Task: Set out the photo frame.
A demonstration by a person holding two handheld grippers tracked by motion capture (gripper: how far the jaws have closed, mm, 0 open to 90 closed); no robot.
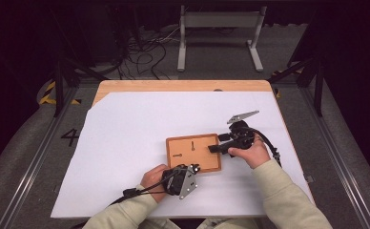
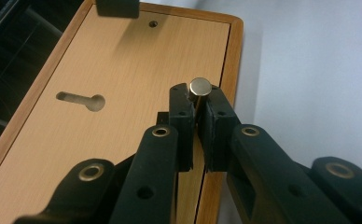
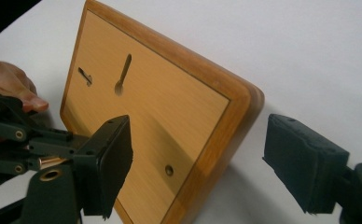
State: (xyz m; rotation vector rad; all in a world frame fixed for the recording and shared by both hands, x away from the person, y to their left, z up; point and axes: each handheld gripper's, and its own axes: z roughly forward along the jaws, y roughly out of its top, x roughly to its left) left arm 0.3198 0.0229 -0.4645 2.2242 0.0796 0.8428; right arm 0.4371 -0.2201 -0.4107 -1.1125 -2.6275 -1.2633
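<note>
Wooden, with a darker rim and two keyhole slots, the board (image 1: pixel 194 152) lies on the white table (image 1: pixel 126 157). Its corner sits between the wide-spread right gripper (image 3: pixel 198 163) jaws, untouched. Left gripper (image 2: pixel 197 116) pinches a brass pin (image 2: pixel 200 88) over it.

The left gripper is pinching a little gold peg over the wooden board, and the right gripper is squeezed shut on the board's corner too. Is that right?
Not quite. The right gripper is open: the right gripper view shows its jaws wide apart on either side of the wooden board's corner, not pressing it. The left gripper does pinch the gold peg.
</note>
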